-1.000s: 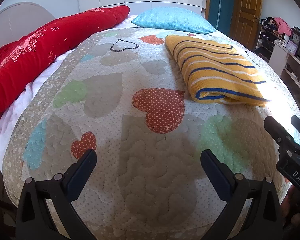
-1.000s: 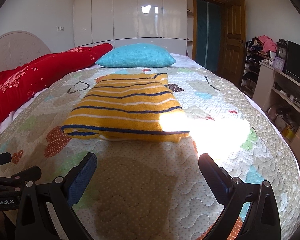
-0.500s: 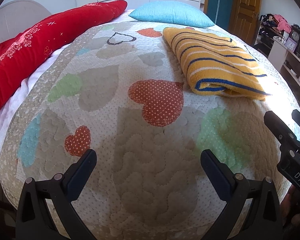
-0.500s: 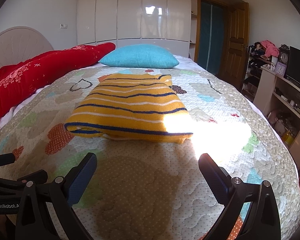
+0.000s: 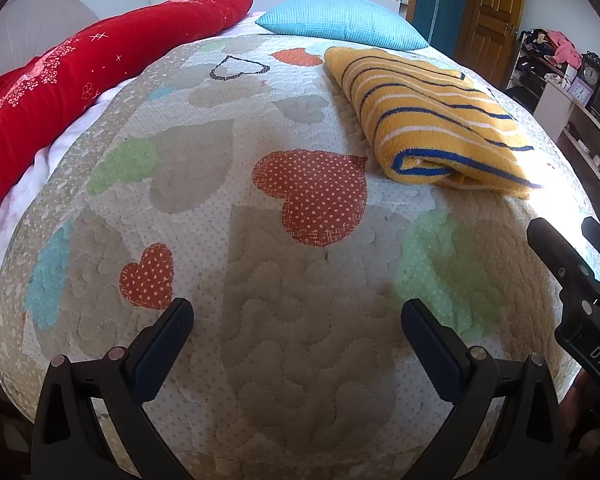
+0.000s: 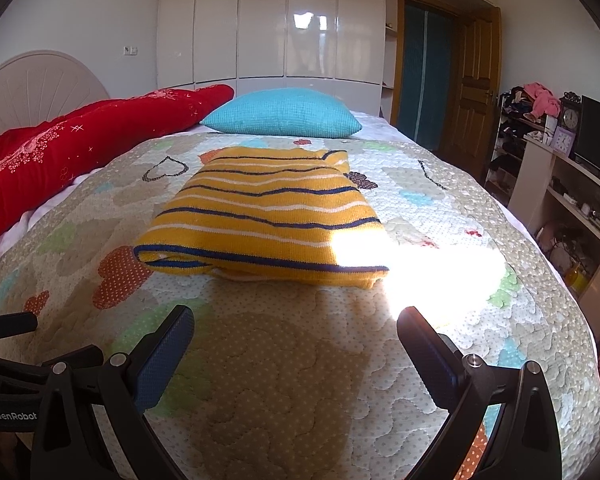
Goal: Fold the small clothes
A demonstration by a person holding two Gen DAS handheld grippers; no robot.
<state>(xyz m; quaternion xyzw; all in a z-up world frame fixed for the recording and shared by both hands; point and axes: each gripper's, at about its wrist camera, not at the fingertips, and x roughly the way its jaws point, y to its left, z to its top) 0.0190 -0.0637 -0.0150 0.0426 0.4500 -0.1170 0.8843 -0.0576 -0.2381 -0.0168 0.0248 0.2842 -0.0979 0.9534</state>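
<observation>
A yellow knit garment with blue and white stripes (image 6: pixel 260 216) lies folded into a thick rectangle on the quilted bed cover (image 6: pixel 280 380). It also shows in the left wrist view (image 5: pixel 432 120) at the upper right. My right gripper (image 6: pixel 296 332) is open and empty, held over the quilt a little short of the garment's near edge. My left gripper (image 5: pixel 296 324) is open and empty, over the quilt to the left of the garment. The right gripper's fingers (image 5: pixel 556 248) show at the right edge of the left wrist view.
A blue pillow (image 6: pixel 284 114) lies at the far end of the bed. A red duvet (image 6: pixel 80 144) runs along the left side. Shelves with clutter (image 6: pixel 556 168) and a wooden door (image 6: pixel 476 92) stand to the right. A patch of sunlight (image 6: pixel 432 264) falls by the garment.
Both grippers have drawn slightly back and tilted; the garment looks a little farther off. Both stay open and empty. The garment has not moved.
</observation>
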